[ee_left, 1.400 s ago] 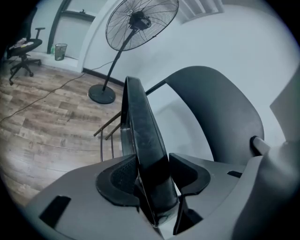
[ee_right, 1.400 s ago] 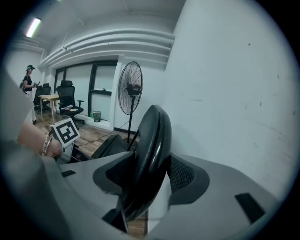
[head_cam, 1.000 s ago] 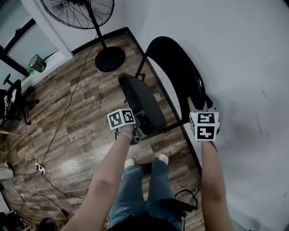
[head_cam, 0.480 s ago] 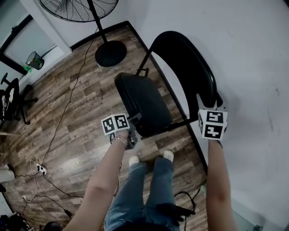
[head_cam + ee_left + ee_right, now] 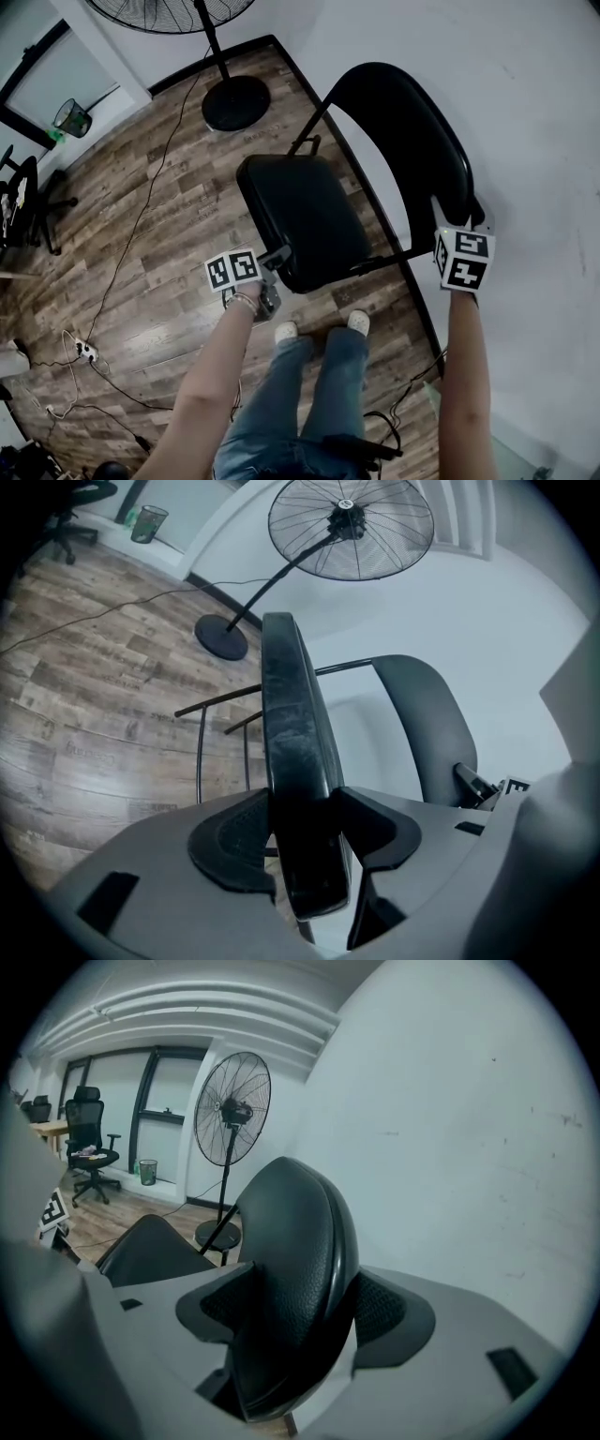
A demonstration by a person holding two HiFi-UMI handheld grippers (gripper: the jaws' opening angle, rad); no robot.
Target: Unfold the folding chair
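Note:
The black folding chair stands by the wall with its padded seat (image 5: 300, 216) lying nearly flat and its curved backrest (image 5: 403, 122) upright. My left gripper (image 5: 277, 258) is shut on the seat's front edge. In the left gripper view the seat (image 5: 295, 724) runs edge-on between both pads, with the backrest (image 5: 427, 724) behind. My right gripper (image 5: 442, 214) holds the backrest's near side. Its jaws have just been opening a little, and the backrest (image 5: 291, 1232) still fills the gap between the pads. The seat (image 5: 150, 1246) shows low on the left there.
A white wall (image 5: 525, 112) rises right behind the chair. A standing fan's round base (image 5: 234, 101) sits on the wood floor beyond it. Cables (image 5: 141, 216) and a power strip (image 5: 84, 352) lie at the left. The person's shoes (image 5: 286, 331) are just under the seat's front.
The seat has swung down from nearly upright to almost flat. My left gripper came down and back with its front edge. The right gripper sank slightly, still on the backrest.

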